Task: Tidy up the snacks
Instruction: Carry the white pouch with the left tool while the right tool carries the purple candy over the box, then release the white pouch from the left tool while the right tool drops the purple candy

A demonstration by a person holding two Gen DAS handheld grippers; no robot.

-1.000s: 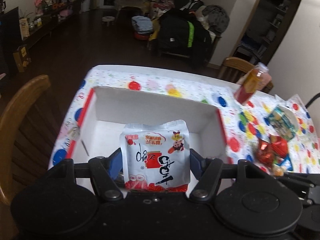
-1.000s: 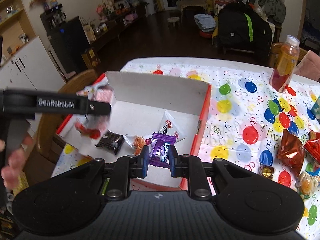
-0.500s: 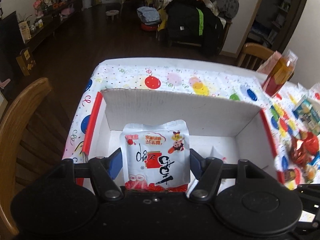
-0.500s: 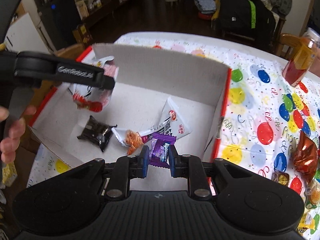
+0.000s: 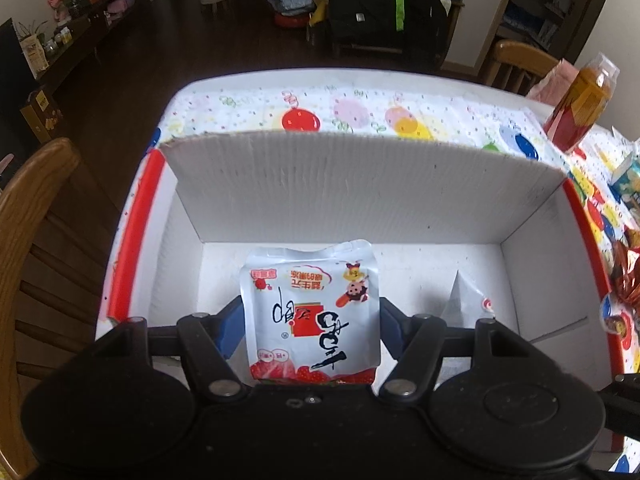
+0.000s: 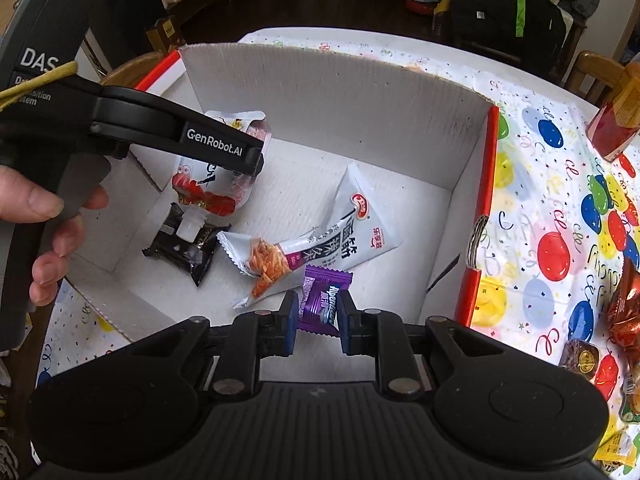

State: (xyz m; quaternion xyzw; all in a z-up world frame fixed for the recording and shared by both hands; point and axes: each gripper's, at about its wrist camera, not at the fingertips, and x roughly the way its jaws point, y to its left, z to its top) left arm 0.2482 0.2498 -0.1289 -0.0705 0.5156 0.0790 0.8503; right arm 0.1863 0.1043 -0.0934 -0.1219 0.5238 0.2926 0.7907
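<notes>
- Presently, the table [image 6: 532, 184], under a balloon-print cloth, carries the white cardboard box [image 5: 360, 184] with red edges; loose snacks and a juice bottle [image 5: 580, 112] sit to its right.
- Left gripper [image 5: 310, 320] is clamped on a white strawberry pouch [image 5: 312, 312], held above the box floor.
- Box floor holds a white noodle packet [image 6: 320, 240] and a black wrapper [image 6: 188, 246], just beside each other.
- Right gripper [image 6: 318, 310] pinches a purple candy [image 6: 324, 300] over the box's near edge.
</notes>
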